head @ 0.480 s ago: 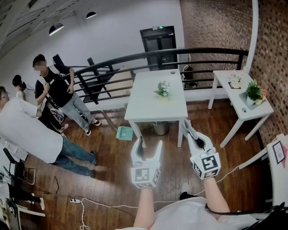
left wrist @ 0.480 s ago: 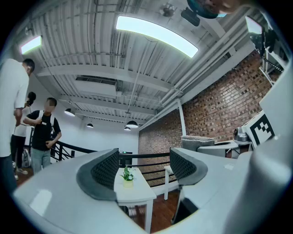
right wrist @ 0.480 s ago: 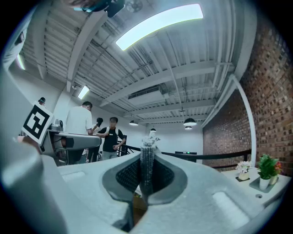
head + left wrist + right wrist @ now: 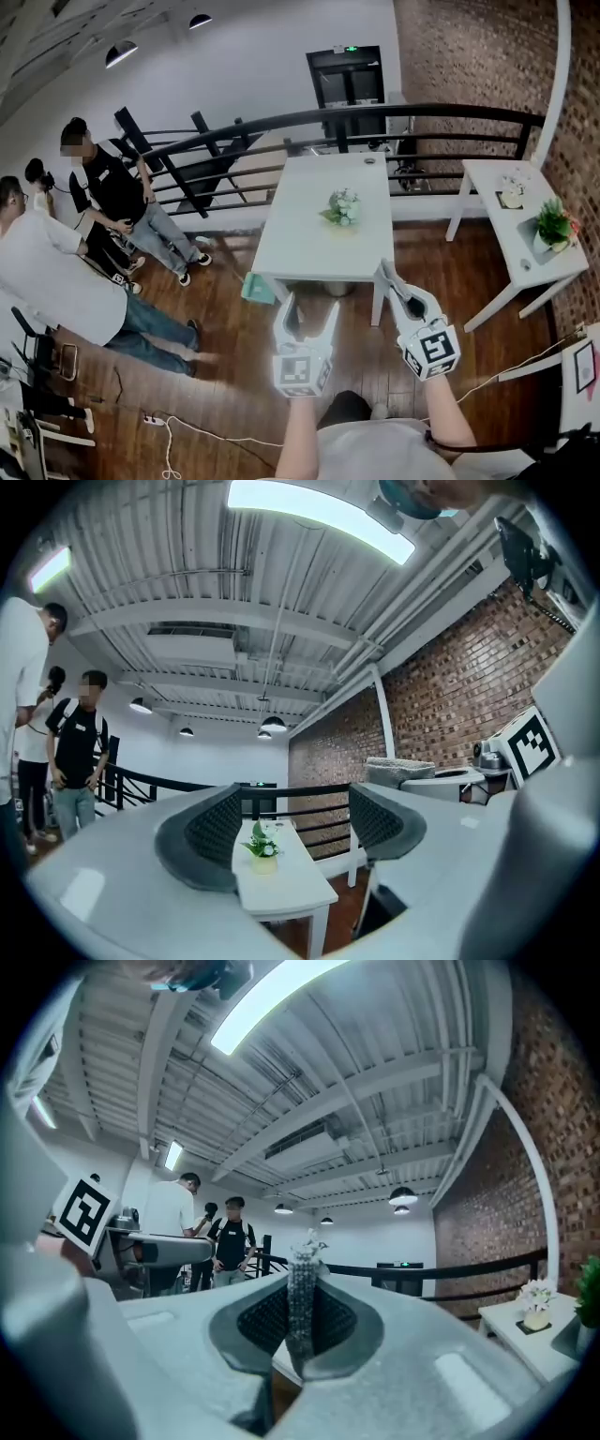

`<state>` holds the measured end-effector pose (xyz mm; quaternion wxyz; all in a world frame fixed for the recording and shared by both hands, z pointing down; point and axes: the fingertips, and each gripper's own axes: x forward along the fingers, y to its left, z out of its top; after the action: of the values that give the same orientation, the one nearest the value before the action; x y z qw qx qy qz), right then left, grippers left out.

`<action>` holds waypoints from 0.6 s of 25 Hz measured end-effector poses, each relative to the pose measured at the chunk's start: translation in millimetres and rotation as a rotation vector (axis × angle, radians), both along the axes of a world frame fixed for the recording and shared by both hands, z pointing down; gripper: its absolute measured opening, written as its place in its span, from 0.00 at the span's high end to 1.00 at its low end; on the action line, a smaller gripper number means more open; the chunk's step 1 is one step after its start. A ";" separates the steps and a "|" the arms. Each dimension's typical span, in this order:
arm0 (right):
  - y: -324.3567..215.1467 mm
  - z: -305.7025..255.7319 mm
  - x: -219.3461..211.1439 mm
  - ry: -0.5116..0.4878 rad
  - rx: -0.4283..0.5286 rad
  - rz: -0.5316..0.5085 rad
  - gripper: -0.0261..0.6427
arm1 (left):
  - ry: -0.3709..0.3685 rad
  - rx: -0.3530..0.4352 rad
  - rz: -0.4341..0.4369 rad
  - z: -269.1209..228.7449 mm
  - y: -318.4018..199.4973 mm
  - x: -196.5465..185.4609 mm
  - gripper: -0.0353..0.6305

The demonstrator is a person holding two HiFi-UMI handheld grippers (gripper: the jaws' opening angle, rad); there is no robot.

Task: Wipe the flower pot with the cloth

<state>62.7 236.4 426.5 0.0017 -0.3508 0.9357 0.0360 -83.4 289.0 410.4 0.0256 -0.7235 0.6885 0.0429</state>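
Note:
The flower pot point(image 4: 343, 208), small with white flowers, stands on the long white table point(image 4: 309, 248) ahead of me; the left gripper view has the same flower pot point(image 4: 262, 847) between the jaws, far off. My left gripper point(image 4: 310, 305) is open and empty, held level short of the table's near edge. To its right, my right gripper point(image 4: 385, 270) is shut on a strip of grey cloth point(image 4: 300, 1307) that sticks up between its pads.
A second white table point(image 4: 525, 234) at the right carries a green potted plant point(image 4: 555, 228) and a small white one point(image 4: 512, 190). A black railing point(image 4: 375, 117) runs behind. Several people point(image 4: 103, 197) stand at the left. Cables point(image 4: 187, 427) lie on the wood floor.
The table and its flower pot sit nearer and lower in the head view, and the side table has slid right. Both grippers hold the same pose.

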 end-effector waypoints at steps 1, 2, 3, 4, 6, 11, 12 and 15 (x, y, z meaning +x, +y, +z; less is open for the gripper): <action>-12.2 1.7 -2.6 0.004 0.002 -0.005 0.96 | -0.001 -0.006 -0.004 2.3 -12.8 -5.8 0.40; -25.9 2.7 -4.3 0.006 0.003 -0.004 0.96 | 0.001 -0.010 -0.006 4.6 -27.0 -10.7 0.40; -40.7 4.2 -5.4 0.009 0.002 0.001 0.96 | 0.005 -0.014 -0.003 7.5 -42.3 -14.3 0.40; -56.3 6.5 -6.5 0.014 0.002 0.008 0.96 | 0.009 -0.018 0.004 11.0 -58.4 -16.9 0.40; -90.7 12.3 -11.1 0.032 0.003 0.021 0.96 | 0.016 -0.022 0.018 18.0 -94.0 -22.9 0.40; -179.6 3.8 -44.6 0.070 0.024 0.023 0.96 | 0.046 -0.043 0.062 25.7 -190.9 -53.0 0.38; -193.7 0.0 -52.7 0.068 0.028 0.024 0.96 | 0.036 -0.057 0.073 29.1 -208.4 -60.8 0.38; -234.2 -1.5 -68.5 0.062 0.007 0.045 0.96 | -0.008 -0.132 0.105 52.3 -256.3 -73.9 0.39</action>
<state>-5.9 2.2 425.1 -0.0269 -0.3703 0.9272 0.0505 -157.3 32.6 462.7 -0.0214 -0.7590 0.6507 -0.0041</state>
